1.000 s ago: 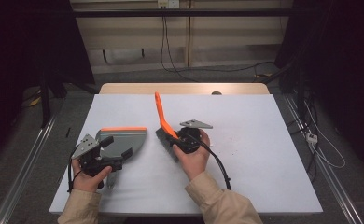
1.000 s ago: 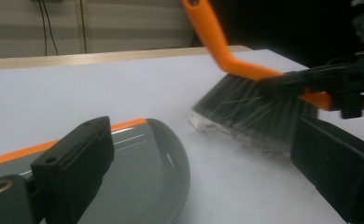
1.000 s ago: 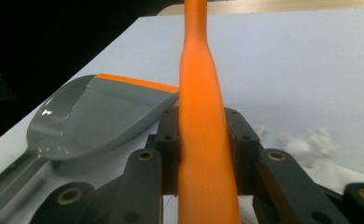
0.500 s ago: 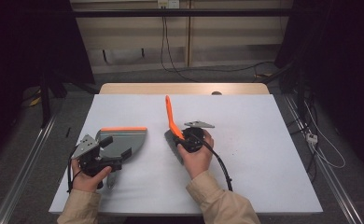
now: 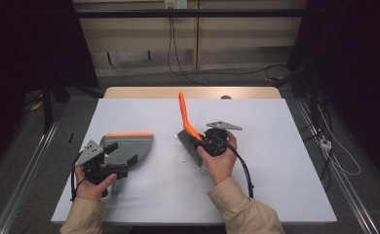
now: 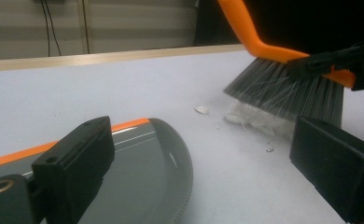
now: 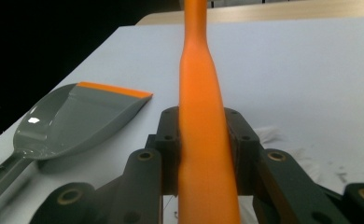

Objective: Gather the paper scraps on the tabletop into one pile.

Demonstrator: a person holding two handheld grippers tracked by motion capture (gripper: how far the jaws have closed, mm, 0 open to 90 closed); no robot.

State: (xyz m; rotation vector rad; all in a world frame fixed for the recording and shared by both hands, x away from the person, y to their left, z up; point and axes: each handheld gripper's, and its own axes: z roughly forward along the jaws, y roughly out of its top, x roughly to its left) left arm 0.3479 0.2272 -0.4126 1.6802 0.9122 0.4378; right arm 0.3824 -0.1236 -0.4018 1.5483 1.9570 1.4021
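Left gripper view shows white crumbs point(image 6: 257, 119) under the brush point(image 6: 287, 91) bristles; right gripper point(image 7: 203, 154) jaws clamp its orange handle, left gripper point(image 5: 111, 163) jaws hold the dustpan point(image 5: 129, 146).

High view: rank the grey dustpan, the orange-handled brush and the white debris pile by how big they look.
1. Grey plastic dustpan with orange lip
2. Orange-handled brush with grey bristles, nearly alike
3. White debris pile, mostly hidden

White table point(image 5: 285, 161) with grey dustpan point(image 5: 129, 146), brush bristles point(image 6: 283, 91) and white scraps point(image 6: 252, 119) directly on it
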